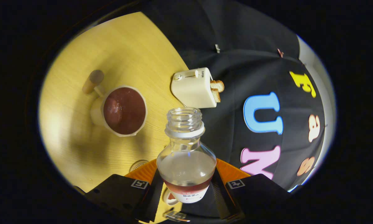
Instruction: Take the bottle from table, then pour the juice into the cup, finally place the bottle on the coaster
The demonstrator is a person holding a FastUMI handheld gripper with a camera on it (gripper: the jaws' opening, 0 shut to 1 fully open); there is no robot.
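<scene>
The gripper (186, 189) is clamped on the bottle (186, 161), held above the table's (80, 149) edge, near the cup (124, 111). Nearly empty, it seems light, smooth, slippery; holding its lower body looks safest.

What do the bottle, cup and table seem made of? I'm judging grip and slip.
The bottle, clamped between the hand-held gripper fingers, looks like clear glossy plastic or glass. The cup seems matte cream plastic or ceramic. The table looks like smooth wood-grain laminate.
</scene>
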